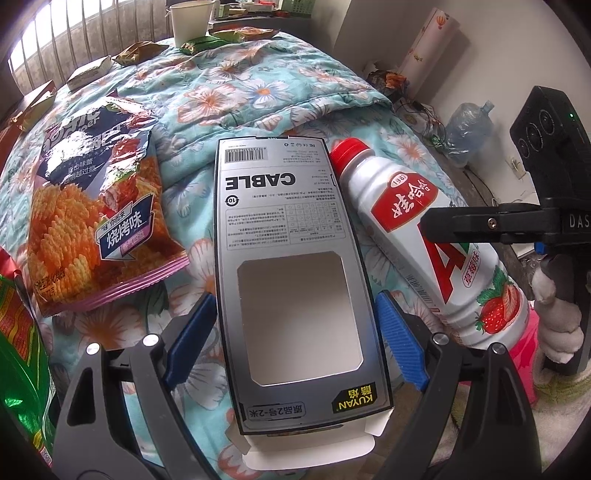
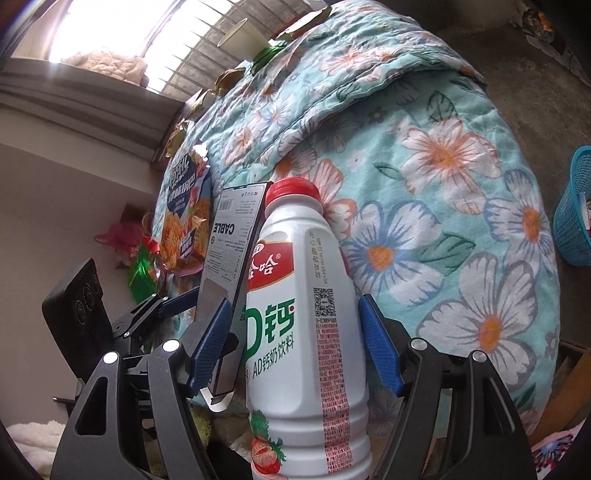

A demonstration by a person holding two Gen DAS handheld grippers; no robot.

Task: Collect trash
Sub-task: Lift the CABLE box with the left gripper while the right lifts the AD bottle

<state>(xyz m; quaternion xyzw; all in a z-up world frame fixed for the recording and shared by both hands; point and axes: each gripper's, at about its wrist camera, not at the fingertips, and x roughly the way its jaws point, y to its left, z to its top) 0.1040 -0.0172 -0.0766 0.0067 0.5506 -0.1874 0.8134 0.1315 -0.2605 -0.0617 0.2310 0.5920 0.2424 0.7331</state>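
A grey cable box (image 1: pixel 291 206) reaches out past the edge of the floral quilt (image 1: pixel 277 92). My left gripper (image 1: pixel 295 295) is shut on its long sides, blue pads against both edges. Right beside it is a white strawberry milk bottle (image 1: pixel 436 236) with a red cap. My right gripper (image 2: pixel 294 299) is shut on that bottle (image 2: pixel 306 332) around its middle, neck pointing away. In the left wrist view one black finger (image 1: pixel 480 221) of the right gripper crosses the bottle. The box (image 2: pixel 229 258) shows edge-on at the left in the right wrist view.
An orange chip bag (image 1: pixel 96 221) and a green bag (image 1: pixel 18 350) lie left of the box. Small wrappers (image 1: pixel 140 51) and a paper cup (image 1: pixel 190 22) sit at the far end. A blue basket (image 2: pixel 576 206) stands on the floor to the right, with a water jug (image 1: pixel 469 129) by the wall.
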